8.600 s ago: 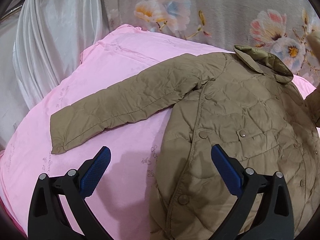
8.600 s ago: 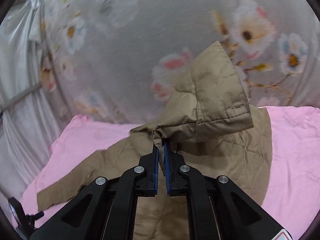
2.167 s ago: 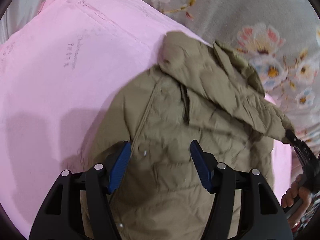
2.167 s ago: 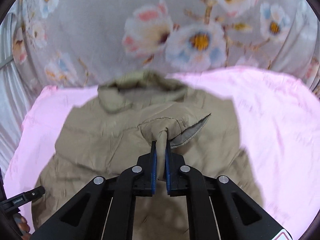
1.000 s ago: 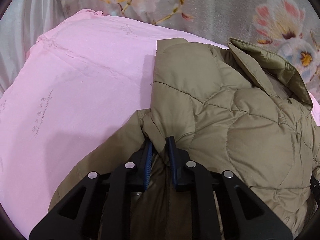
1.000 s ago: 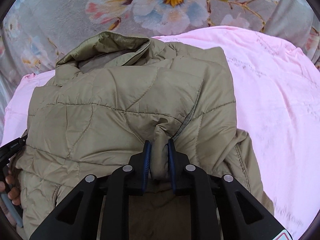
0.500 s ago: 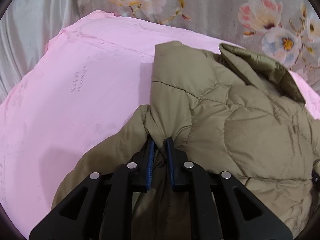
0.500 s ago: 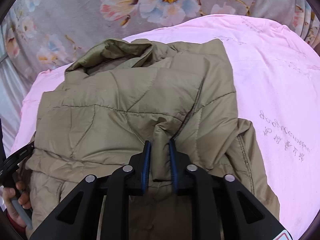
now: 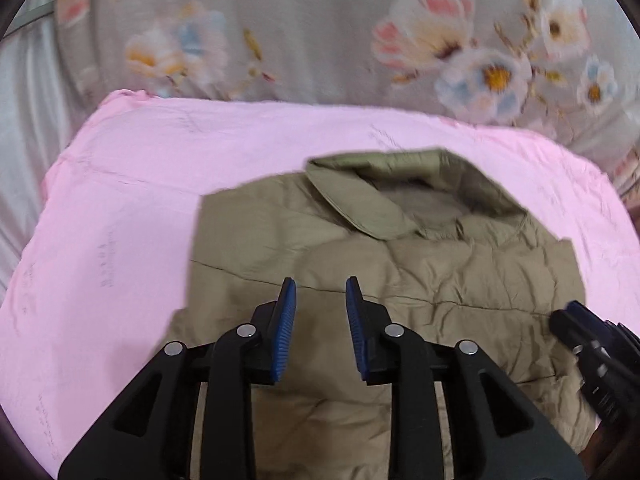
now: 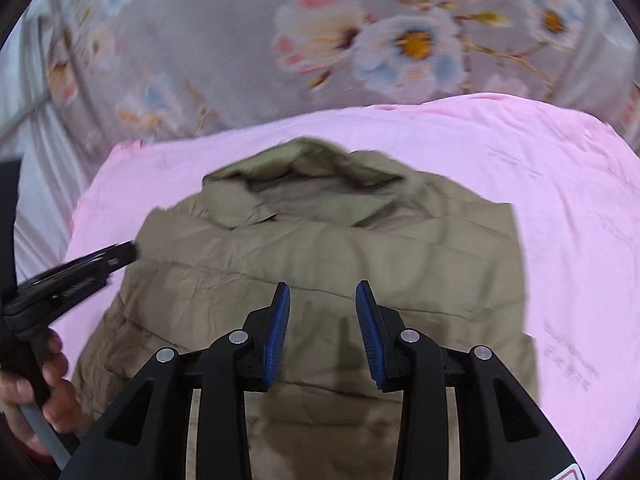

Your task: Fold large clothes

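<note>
A tan quilted jacket (image 9: 400,264) lies on the pink bedding (image 9: 120,208), collar at the far end, both sleeves folded in over the body. It also shows in the right wrist view (image 10: 340,248). My left gripper (image 9: 320,320) is open and empty, held above the jacket's left half. My right gripper (image 10: 323,324) is open and empty above the jacket's middle. The right gripper's body shows at the right edge of the left wrist view (image 9: 592,352). The left gripper shows at the left of the right wrist view (image 10: 80,272), held by a hand (image 10: 44,392).
A grey floral curtain (image 9: 360,32) hangs behind the bed. Pale drapes (image 9: 24,92) hang at the far left. Pink bedding (image 10: 580,220) spreads to the right and left of the jacket.
Both grippers have let go of the jacket folds they pinched and opened. Both have pulled back and up, so the folded jacket now lies flat ahead of them.
</note>
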Demonstrator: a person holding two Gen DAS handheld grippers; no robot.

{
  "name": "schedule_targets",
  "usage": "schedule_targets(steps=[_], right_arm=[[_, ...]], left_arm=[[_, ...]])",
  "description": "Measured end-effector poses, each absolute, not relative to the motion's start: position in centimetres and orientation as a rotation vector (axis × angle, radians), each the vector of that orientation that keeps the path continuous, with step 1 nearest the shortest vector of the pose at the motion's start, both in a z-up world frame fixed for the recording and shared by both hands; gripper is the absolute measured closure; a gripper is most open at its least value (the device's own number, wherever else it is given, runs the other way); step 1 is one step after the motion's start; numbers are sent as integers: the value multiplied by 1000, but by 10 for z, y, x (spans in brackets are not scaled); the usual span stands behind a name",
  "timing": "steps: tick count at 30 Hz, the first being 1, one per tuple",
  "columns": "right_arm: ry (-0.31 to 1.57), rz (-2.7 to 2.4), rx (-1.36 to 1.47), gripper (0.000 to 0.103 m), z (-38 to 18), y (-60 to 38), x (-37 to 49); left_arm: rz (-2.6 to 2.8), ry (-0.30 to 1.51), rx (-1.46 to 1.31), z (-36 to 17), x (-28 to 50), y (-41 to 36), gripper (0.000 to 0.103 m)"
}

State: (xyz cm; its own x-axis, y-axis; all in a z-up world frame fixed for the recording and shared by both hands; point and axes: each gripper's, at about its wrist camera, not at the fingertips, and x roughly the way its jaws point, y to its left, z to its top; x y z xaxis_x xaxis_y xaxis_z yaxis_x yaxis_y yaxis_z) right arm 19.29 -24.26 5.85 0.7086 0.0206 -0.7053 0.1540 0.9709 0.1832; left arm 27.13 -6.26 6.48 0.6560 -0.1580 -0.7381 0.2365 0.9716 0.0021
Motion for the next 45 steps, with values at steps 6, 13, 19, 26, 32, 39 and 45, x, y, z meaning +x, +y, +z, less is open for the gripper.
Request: schedule_targets(steps=[6,13,19,26,32,39,45], right_arm=[[876,-78,182,68,4,-212,213],[846,-100,125,68,-11,-201,202],[835,-84,149,69,18,-212,198],[837,-228,242,70,28,-271,222],[824,-222,238,73,-5,-274,218],[821,-200,272,72,-12,-280,216],[857,-143,356,64,8,-286,224]], left_arm=[[-195,855,143,4,271,-82,78],[-179,818,171,-12,260,-85,78],[-223,838,135,12,258,-66,78],[-131,859,44,37,302,-39,66],[-114,842,131,-4,298,-47,65],[-83,830,204,-11,298,-56,65],[-145,920,130,9,304,-48,64]])
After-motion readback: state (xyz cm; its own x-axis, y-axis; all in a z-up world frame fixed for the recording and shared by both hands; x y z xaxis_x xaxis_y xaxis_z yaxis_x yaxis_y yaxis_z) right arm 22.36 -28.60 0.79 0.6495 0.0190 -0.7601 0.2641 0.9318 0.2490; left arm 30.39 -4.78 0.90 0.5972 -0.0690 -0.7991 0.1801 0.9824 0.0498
